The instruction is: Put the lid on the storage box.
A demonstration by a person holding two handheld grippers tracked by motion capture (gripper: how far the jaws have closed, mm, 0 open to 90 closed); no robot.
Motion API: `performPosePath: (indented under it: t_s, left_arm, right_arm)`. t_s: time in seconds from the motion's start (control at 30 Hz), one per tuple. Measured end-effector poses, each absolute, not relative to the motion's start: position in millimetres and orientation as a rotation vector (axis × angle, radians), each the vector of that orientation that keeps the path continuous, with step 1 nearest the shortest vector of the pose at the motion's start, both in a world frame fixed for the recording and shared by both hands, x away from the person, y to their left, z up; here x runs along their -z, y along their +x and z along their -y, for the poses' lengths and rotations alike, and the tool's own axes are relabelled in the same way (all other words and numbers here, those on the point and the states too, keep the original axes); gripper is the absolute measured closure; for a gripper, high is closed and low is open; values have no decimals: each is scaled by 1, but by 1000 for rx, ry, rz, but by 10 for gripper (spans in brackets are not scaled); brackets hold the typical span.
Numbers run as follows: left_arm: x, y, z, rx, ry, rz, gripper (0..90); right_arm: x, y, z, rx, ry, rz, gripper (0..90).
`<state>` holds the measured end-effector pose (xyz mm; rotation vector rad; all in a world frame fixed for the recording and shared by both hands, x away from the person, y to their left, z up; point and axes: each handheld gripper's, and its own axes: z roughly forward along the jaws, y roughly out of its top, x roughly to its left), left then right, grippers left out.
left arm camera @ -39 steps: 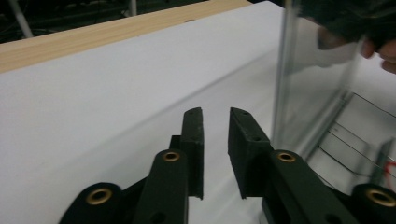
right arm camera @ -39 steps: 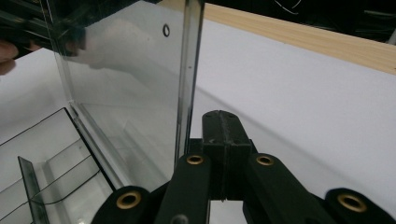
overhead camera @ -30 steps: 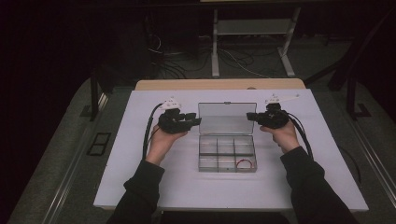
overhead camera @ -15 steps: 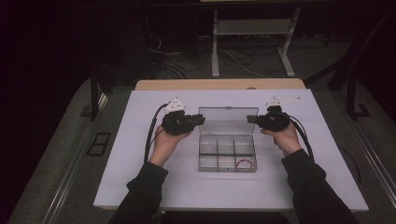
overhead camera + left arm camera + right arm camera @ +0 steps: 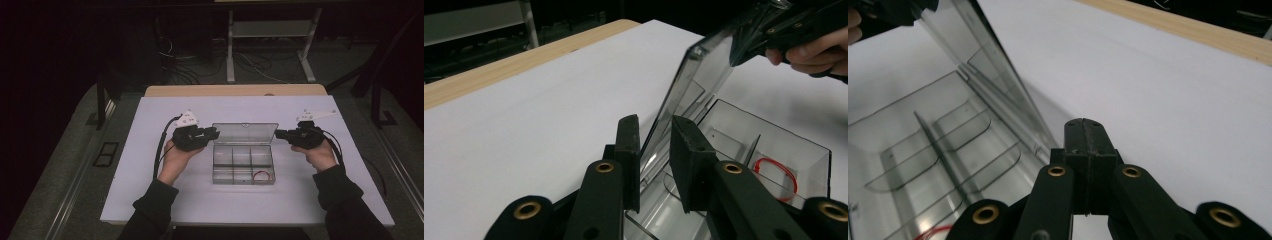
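left gripper (image 5: 655, 165): jaws astride raised lid (image 5: 694, 85), just closing, gap showing | right gripper (image 5: 1087, 150): jaws closed, empty, beside lid | box (image 5: 243, 165) mid-counter (image 5: 150, 200)

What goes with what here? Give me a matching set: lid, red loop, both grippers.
Things:
1. lid
2. red loop
3. right gripper
4. left gripper

States:
a. jaws shut, nothing between them
b. raised, tilted open
c. lying in the box's near right compartment
d. jaws astride the lid's edge

Pairs: 1-b, 2-c, 3-a, 4-d.

Note: the left gripper's jaws have just been opening slightly, with the lid between them.
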<state>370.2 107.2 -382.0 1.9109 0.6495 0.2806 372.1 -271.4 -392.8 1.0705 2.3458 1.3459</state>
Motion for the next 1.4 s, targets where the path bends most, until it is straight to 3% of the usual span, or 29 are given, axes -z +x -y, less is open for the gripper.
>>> performPosePath:
  t_s: [0.8, 0.9, 1.17, 1.4]
  left_arm:
    - [390, 334, -131, -254, 1920, -697, 655]
    - [393, 329, -134, -237, 1932, -704, 683]
    - [400, 321, -133, -121, 1957, -665, 867]
    - [406, 312, -127, -102, 1977, -632, 884]
  right_arm:
    - [395, 335, 261, -1441, 965, -2454, 892]
    - [396, 330, 259, -1436, 963, -2468, 892]
    - [402, 322, 259, -1418, 951, -2493, 892]
    - [408, 314, 260, -1405, 943, -2508, 892]
